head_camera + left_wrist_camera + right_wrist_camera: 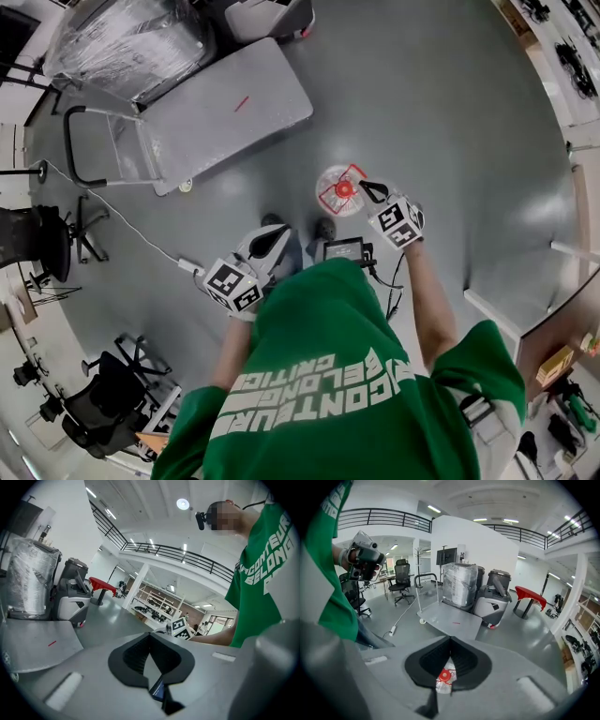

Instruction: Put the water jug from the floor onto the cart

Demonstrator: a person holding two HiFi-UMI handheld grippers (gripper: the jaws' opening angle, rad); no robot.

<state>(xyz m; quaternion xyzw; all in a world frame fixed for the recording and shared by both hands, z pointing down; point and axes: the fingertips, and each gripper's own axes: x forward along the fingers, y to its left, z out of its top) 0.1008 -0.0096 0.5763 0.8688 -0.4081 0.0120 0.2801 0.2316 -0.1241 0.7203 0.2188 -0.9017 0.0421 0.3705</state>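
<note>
Pointing down at the water jug [339, 190] on the floor [450, 141], the right gripper [373, 191] has jaws pressed together; left gripper [270, 242] likewise, empty.

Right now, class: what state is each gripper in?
Left gripper: closed, empty.
Right gripper: closed, empty, near the jug.

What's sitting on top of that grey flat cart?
Only a small red mark shows on the cart deck; the water jug stands on the floor, beside the right tongs. Whatever lies beneath the deck is covered.
</note>
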